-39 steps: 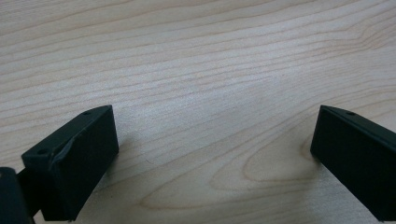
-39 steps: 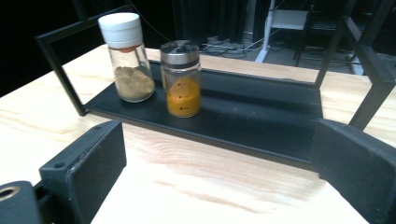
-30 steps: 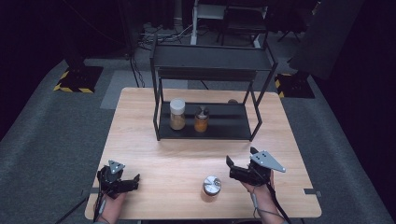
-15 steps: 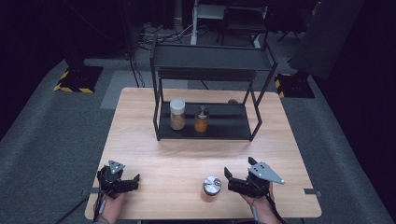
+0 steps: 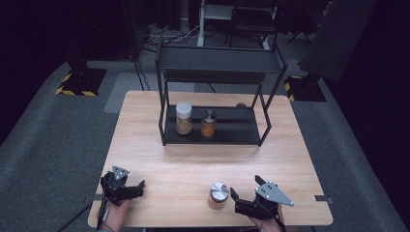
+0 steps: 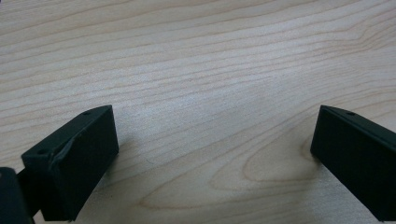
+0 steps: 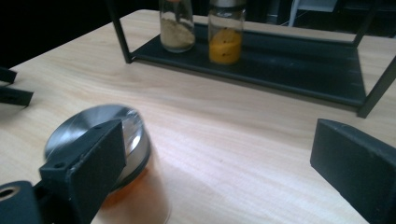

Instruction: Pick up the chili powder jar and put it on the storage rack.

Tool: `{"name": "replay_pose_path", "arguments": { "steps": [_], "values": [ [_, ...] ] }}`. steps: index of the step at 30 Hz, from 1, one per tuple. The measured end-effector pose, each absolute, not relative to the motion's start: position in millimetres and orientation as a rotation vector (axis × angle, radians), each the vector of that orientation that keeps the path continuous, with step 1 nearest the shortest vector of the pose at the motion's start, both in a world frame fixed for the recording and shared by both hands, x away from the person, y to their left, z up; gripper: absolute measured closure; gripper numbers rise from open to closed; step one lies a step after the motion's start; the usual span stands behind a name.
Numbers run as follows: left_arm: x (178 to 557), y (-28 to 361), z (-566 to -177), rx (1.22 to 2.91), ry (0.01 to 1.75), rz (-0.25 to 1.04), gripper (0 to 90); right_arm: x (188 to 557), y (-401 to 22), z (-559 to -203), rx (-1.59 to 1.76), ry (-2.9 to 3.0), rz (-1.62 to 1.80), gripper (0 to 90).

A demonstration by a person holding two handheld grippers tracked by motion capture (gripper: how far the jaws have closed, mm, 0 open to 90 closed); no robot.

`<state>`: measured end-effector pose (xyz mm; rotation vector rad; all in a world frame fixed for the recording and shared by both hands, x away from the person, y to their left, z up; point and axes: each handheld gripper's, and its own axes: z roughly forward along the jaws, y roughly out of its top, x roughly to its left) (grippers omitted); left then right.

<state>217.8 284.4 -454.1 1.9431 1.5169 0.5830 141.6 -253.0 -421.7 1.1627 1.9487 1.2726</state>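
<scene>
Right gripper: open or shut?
Open: the right gripper has jaws wide apart, the jar beside one jaw, not between them.

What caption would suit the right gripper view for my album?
Open right gripper beside a silver-lidded jar on a wooden table, two jars on a black shelf beyond.

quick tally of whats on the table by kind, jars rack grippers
jars: 3 — white-lidded jar, orange jar, steel-lidded jar
rack: 1
hand-held grippers: 2 — left hand-held gripper, right hand-held gripper
total: 6
</scene>
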Motion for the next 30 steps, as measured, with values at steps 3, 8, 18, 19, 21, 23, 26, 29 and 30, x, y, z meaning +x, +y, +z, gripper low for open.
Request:
{"name": "replay_pose_path", "arguments": {
  "steps": [3,8,18,19,21,23,26,29,30],
  "values": [
    [217.8,284.5,-454.0,1.943,1.517,0.583,0.6,137.8,-252.0,-425.0,1.168,1.965,1.279,2.8],
    [217.8,284.6,-454.0,1.944,1.516,0.583,0.6,133.6,-250.2,-429.1,1.181,1.992,1.286,2.8],
    [217.8,284.5,-454.1,1.943,1.516,0.583,0.6,121.6,-244.2,-441.0,1.189,2.011,1.272,2.8],
    [217.8,284.5,-454.1,1.943,1.517,0.583,0.6,120.7,-243.4,-442.1,1.19,2.014,1.268,2.8],
    [217.8,284.5,-454.1,1.943,1.517,0.583,0.6,119.9,-242.3,-444.4,1.196,2.023,1.267,2.8],
    [217.8,284.5,-454.1,1.943,1.517,0.583,0.6,119.2,-240.9,-446.2,1.195,2.03,1.262,2.8],
    [217.8,284.5,-454.1,1.943,1.517,0.583,0.6,119.5,-237.1,-449.1,1.187,2.055,1.246,2.8],
    [217.8,284.5,-454.1,1.943,1.516,0.583,0.6,120.0,-234.0,-452.0,1.186,2.066,1.238,2.9],
    [217.8,284.5,-454.0,1.944,1.516,0.583,0.6,120.2,-233.1,-452.9,1.186,2.067,1.236,2.9]
  ]
}}
